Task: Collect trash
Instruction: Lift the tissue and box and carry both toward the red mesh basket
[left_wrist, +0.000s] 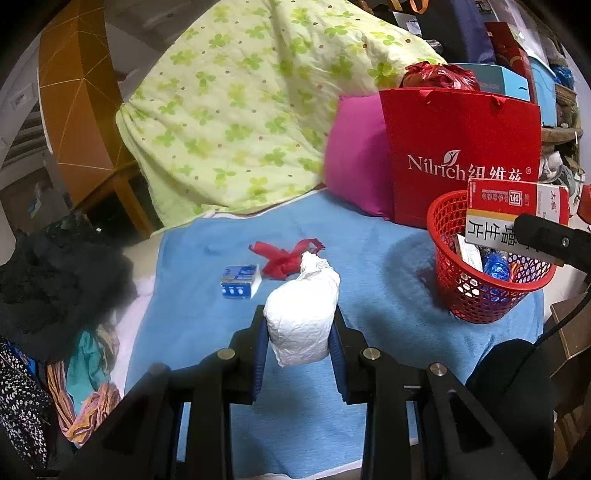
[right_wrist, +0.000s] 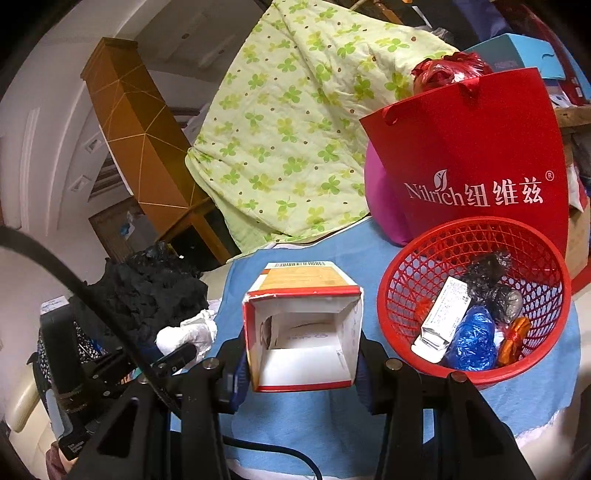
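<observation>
basket (right_wrist: 476, 295) sits lower right of the right claw (right_wrist: 303, 365), which grips an open box (right_wrist: 301, 332); left claw (left_wrist: 299, 343) grips a paper wad (left_wrist: 303, 317), farther off.

Materials, placed relative to the red basket (right_wrist: 476, 299)

Basket: glossy perforated plastic; inside it, crinkly blue and black film wads. Behind it, matt red paper bag (right_wrist: 480, 155). Left of it, an open cardboard box (right_wrist: 301, 325), glossy print outside, matt white inside. Under it, nappy blue cloth (left_wrist: 369, 258). Farther left, wrinkled white paper wad (left_wrist: 303, 321).
</observation>
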